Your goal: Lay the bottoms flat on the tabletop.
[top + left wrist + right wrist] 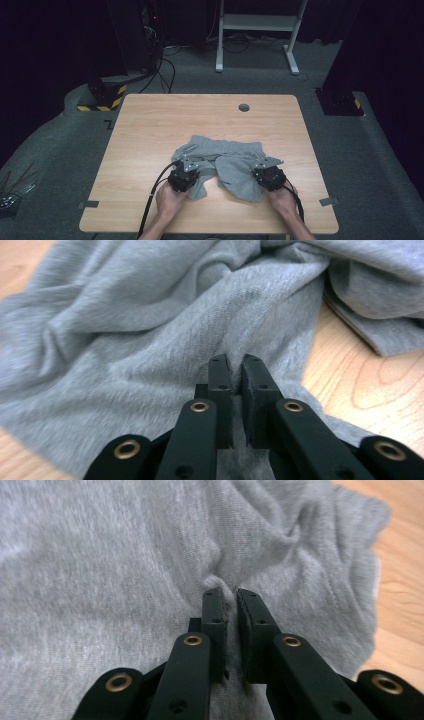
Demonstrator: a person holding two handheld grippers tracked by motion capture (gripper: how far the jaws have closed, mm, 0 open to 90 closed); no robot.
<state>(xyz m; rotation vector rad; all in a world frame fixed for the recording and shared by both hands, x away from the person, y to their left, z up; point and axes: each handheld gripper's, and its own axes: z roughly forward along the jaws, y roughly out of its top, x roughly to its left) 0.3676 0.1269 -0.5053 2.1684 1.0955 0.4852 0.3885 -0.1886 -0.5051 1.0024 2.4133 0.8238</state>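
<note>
**Both jaws pinched into grey shorts, slip is the main risk**

Black jaws fill the foreground of each gripper view, and in both they stand almost closed with a fold of grey knit fabric drawn up between them. The left gripper [233,371] has a small ridge of cloth nipped at its tips; the right gripper [227,605] does the same, with creases running into the pinch. Each hold looks shallow, only a thin pleat caught near the fingertips.

From the high view, the grey shorts [227,155] lie crumpled near the middle of the wooden surface [150,125], waistband toward the far side and the two legs toward the person. The left gripper sits on the left leg, the right gripper on the right leg, and the person's hands [170,199] rest close to the near edge.

What could go wrong, as I judge it:

- A quick lift or pull could strip the thin pleat out of either pair of jaws, since so little cloth is caught.
- It cannot be told whether each pinch takes one layer or both; catching only the top layer would let the leg open and sag instead of spreading flat.
- Uneven pulling would skew the garment and twist the bunched crotch further.
- Dragging low could push the near hems off the surface edge.
</note>
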